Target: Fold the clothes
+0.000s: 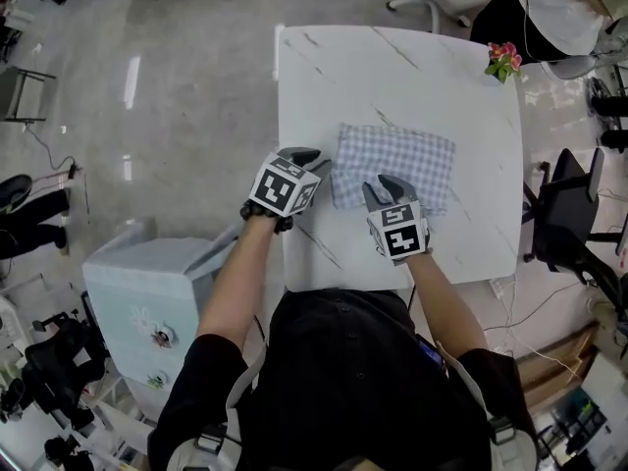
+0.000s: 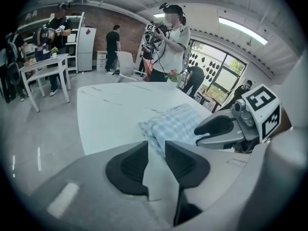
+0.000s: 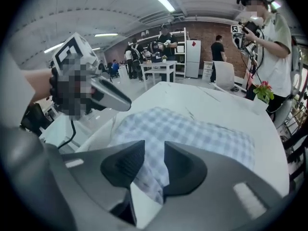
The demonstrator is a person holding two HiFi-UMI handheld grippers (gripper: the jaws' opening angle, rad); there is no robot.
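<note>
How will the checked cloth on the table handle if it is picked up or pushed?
The checked cloth is probably floppy: its folded layers lie flat with soft, uneven edges. It looks thin, so likely light. Pushed on the smooth white table, it may bunch or unfold rather than slide whole.

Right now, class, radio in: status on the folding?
Left gripper open, empty, beside cloth. Right gripper open, cloth's near edge between jaws. Cloth folded, flat on table. Flowers at far corner, no obstruction.

Near edge of checked cloth (image 1: 402, 155) hidden under right tongs (image 1: 386, 189) in head view; desk (image 1: 392, 67) front edge covered by person's torso (image 1: 353, 381).
</note>
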